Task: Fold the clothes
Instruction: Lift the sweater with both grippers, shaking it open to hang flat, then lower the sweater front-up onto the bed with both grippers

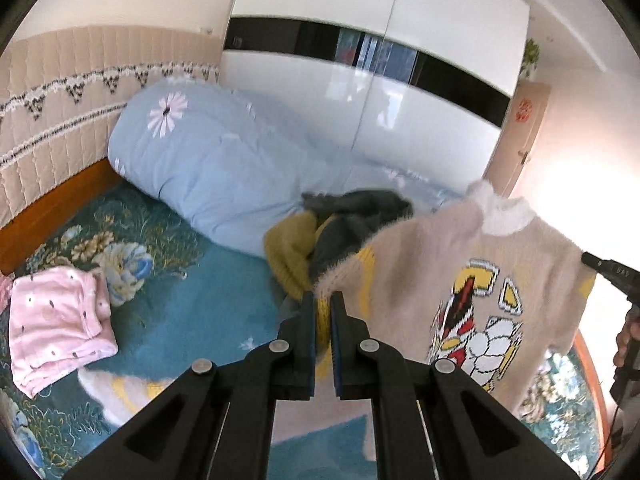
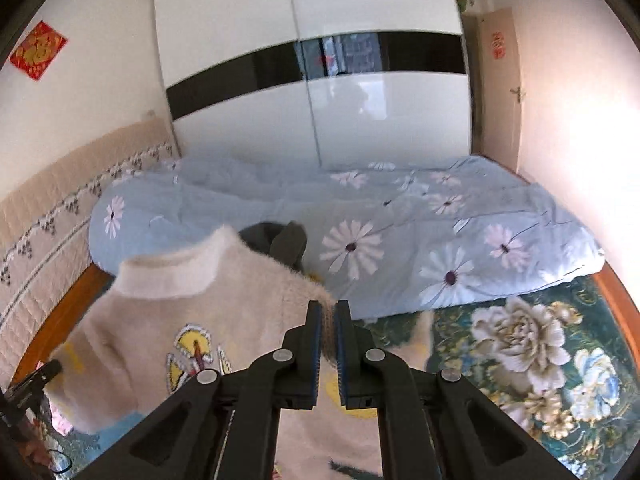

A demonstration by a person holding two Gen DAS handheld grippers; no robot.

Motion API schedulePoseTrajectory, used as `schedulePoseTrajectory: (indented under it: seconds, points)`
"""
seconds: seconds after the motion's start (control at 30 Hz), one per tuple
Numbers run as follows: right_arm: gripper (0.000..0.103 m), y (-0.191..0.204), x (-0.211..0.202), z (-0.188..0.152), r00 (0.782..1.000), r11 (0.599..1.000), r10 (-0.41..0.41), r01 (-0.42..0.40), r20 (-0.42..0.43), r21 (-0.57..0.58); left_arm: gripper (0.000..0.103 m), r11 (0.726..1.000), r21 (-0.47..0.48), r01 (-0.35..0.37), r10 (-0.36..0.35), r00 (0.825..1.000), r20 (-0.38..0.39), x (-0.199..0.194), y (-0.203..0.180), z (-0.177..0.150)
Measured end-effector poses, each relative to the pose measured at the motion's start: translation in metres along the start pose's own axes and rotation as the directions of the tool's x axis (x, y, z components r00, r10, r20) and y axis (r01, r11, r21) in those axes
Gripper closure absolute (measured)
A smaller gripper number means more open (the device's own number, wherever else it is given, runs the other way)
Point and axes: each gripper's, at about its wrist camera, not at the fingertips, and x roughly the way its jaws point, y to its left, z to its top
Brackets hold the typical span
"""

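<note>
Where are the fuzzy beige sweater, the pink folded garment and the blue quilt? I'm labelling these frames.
fuzzy beige sweater [image 1: 452, 248]: left wrist view, chest above the cartoon.
pink folded garment [image 1: 56, 320]: left wrist view, middle of top layer.
blue quilt [image 2: 440, 232]: right wrist view, flowered top surface.

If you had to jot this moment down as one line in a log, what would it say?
task: fold clothes | left gripper: shut on beige sweater | right gripper: shut on sweater | sweater: held up above bed

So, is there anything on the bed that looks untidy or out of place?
Yes. A grey and mustard clothes heap lies crumpled against the blue floral duvet, unfolded. The pink garment is already folded. The beige sweater hangs between both grippers, not yet laid flat.
</note>
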Motion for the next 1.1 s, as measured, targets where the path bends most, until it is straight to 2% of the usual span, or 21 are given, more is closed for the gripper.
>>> schedulePoseTrajectory:
  seconds: [0.17,0.37,0.57,0.63,0.73,0.77,0.8,0.87,0.93,1.03,1.1]
  points:
    - [0.096,-0.013,-0.057,0.005,0.998,1.000,0.014,-0.015,0.062,0.009,0.097,0.999,0.034,0.035,-0.039,0.995,0.095,-0.065,-0.012,0.010]
    - [0.096,-0.032,-0.128,-0.010,0.991,0.999,0.036,-0.041,0.130,0.036,0.097,0.995,0.076,0.067,-0.077,0.987,0.138,-0.136,-0.014,0.008]
    - [0.096,-0.034,-0.205,-0.020,0.982,0.999,0.030,-0.027,0.185,-0.018,0.097,0.983,0.127,0.130,-0.146,0.982,0.123,-0.194,-0.013,0.003]
    - [0.096,-0.033,-0.226,-0.021,0.980,0.999,0.036,-0.029,0.194,-0.035,0.097,0.977,0.092,0.193,-0.201,0.977,0.076,-0.203,-0.006,0.005]
    - [0.096,-0.031,-0.236,-0.020,0.984,0.997,0.037,-0.024,0.176,-0.075,0.097,0.959,0.024,0.284,-0.284,0.959,0.004,-0.200,0.007,0.012]
    - [0.096,-0.030,-0.235,-0.019,0.986,0.996,0.035,-0.021,0.165,-0.087,0.097,0.961,0.021,0.277,-0.277,0.961,-0.014,-0.193,0.009,0.012]
    - [0.096,-0.030,-0.234,-0.019,0.987,0.995,0.033,-0.018,0.155,-0.098,0.097,0.964,0.022,0.264,-0.263,0.964,-0.033,-0.184,0.010,0.011]
    - [0.096,-0.030,-0.209,-0.027,0.997,0.994,0.033,-0.025,0.073,-0.108,0.097,0.972,0.009,0.236,-0.234,0.968,-0.085,-0.160,0.011,0.003]
    - [0.096,-0.031,-0.179,-0.037,0.999,0.993,0.032,-0.034,-0.021,-0.115,0.097,0.977,-0.016,0.212,-0.212,0.963,-0.164,-0.125,0.014,-0.012]
    - [0.096,-0.030,-0.115,-0.070,0.983,0.991,0.026,-0.048,-0.183,-0.121,0.097,0.993,-0.007,0.118,-0.115,0.956,-0.271,-0.072,0.014,-0.043]
    - [0.096,-0.028,-0.073,-0.095,0.962,0.991,0.018,-0.053,-0.272,-0.125,0.097,0.997,-0.006,0.080,-0.078,0.939,-0.336,-0.037,0.016,-0.062]
